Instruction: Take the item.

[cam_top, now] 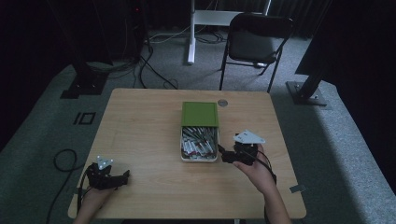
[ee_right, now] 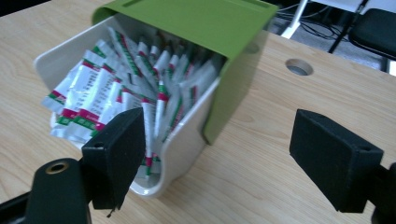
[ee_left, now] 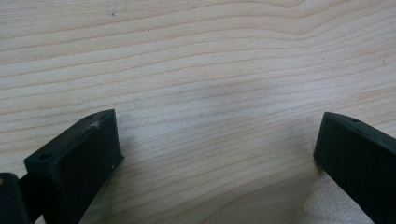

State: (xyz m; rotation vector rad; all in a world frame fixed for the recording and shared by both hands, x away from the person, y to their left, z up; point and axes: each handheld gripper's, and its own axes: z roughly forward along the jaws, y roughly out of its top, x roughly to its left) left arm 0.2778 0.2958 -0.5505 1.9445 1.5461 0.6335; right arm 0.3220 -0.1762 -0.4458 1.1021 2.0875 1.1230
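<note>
A white box (cam_top: 199, 157) full of red-and-green packets (ee_right: 116, 100), its green lid (cam_top: 200, 114) slid halfway back, sits mid-table (cam_top: 140, 126) just left of my right gripper (cam_top: 223, 154), with a chair (cam_top: 254, 39) beyond the far edge. My right gripper's jaws gape wide and empty at the box's near corner. My left gripper (cam_top: 122, 177) rests low near the front-left edge, equally wide and empty over bare wood.

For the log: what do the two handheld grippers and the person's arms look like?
Both the left gripper and the right gripper are black, with two blocky jaws, a grey three-cornered plate on top and a trailing black cable. Forearms show no sleeves.
</note>
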